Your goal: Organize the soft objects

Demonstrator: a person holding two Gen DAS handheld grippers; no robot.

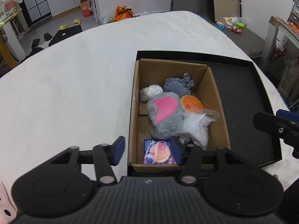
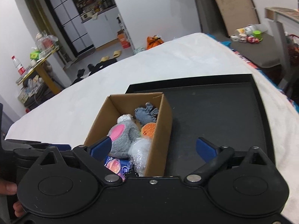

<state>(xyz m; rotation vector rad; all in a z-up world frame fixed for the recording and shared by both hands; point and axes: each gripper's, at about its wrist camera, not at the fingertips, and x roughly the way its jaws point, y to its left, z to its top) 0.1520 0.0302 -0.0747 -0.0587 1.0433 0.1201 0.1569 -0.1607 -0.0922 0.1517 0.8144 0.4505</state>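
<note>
An open cardboard box [image 1: 214,112] stands at the left end of a black tray [image 1: 243,102] on a white bed [image 1: 74,84]. Inside lie a grey plush with a pink ear [image 1: 164,115], a dark grey plush [image 1: 177,85], an orange disc [image 1: 191,102], a white fluffy item in clear plastic [image 1: 196,125], a white ball [image 1: 150,91] and a blue packet with a planet picture [image 1: 159,153]. My left gripper [image 1: 147,150] is open above the box's near end, straddling its left wall; the packet lies free between its fingers. My right gripper [image 2: 153,148] is open wide over the box's right wall [image 2: 162,130].
The tray's right part [image 2: 214,121] is bare. Beyond the bed are an orange bag [image 1: 124,12], yellow slippers [image 1: 76,21] and a cluttered shelf [image 2: 33,69]. A pink soft item [image 1: 3,196] shows at the left wrist view's lower left. A hand [image 2: 9,188] holds the left gripper.
</note>
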